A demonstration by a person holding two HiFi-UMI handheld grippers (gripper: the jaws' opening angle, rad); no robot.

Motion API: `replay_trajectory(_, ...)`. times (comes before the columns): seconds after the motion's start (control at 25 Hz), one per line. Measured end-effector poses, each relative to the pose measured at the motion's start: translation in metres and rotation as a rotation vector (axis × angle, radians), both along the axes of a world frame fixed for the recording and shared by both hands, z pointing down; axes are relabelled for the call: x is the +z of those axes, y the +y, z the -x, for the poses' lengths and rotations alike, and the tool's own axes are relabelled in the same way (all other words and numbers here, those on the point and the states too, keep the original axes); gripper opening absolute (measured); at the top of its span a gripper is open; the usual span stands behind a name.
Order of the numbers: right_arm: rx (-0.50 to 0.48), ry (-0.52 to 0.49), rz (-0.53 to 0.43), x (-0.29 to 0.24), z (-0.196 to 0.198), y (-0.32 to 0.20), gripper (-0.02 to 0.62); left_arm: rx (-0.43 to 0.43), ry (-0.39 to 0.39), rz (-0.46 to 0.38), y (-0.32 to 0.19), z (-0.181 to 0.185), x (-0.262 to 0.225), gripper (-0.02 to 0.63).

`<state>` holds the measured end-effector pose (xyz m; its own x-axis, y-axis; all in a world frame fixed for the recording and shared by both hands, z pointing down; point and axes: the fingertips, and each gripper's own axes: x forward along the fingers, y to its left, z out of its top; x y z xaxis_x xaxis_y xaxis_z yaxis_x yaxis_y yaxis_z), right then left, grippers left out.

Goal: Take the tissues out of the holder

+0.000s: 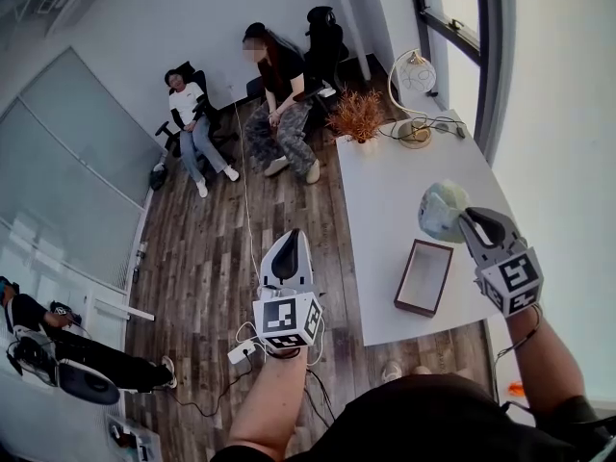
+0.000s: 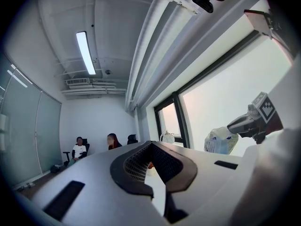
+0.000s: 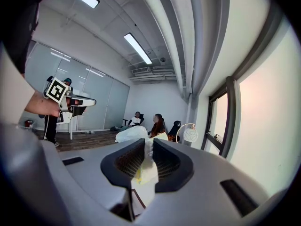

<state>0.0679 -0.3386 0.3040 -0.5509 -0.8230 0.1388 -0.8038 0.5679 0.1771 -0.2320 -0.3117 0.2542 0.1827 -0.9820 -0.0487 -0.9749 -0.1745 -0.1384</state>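
In the head view my right gripper (image 1: 462,218) is shut on a soft white tissue pack (image 1: 441,210), held in the air above the white table (image 1: 385,210). The holder (image 1: 438,248), a dark open wooden box, lies on the table just below and to the left of the pack. In the right gripper view the pack's plastic is pinched between the pads of that gripper (image 3: 148,142) and the pack (image 3: 130,133) bulges beyond the tips. My left gripper (image 1: 287,248) hangs over the wooden floor beside the table's left edge. Its jaws are together on nothing (image 2: 151,144). The left gripper view shows the pack (image 2: 220,140) at right.
A globe lamp (image 1: 416,75) with its cable and a vase of dried plant (image 1: 358,115) stand at the table's far end. Two persons (image 1: 188,114) (image 1: 279,94) sit on chairs beyond. A power strip (image 1: 241,351) and cables lie on the floor. Windows line the right side.
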Motion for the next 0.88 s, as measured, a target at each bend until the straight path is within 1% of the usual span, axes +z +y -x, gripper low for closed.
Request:
replay_trajectory(0.12,0.004,-0.012,-0.011,-0.009,0.001,-0.001,0.064,-0.006,0.008,0.002,0.001,0.001,-0.001,0.005)
replay_trajectory(0.32,0.011,-0.019,-0.018,-0.015,0.000,-0.006,0.063,0.009,0.005,0.002,0.004,-0.006,-0.003,0.005)
replay_trajectory(0.6,0.017,-0.022,-0.027,-0.010,0.003,-0.012,0.064,0.004,0.005,0.013,0.002,0.003,0.004,0.005)
replay_trajectory(0.88,0.019,-0.030,-0.020,-0.014,0.004,-0.012,0.063,-0.003,-0.004,0.012,0.003,0.009,0.000,0.005)
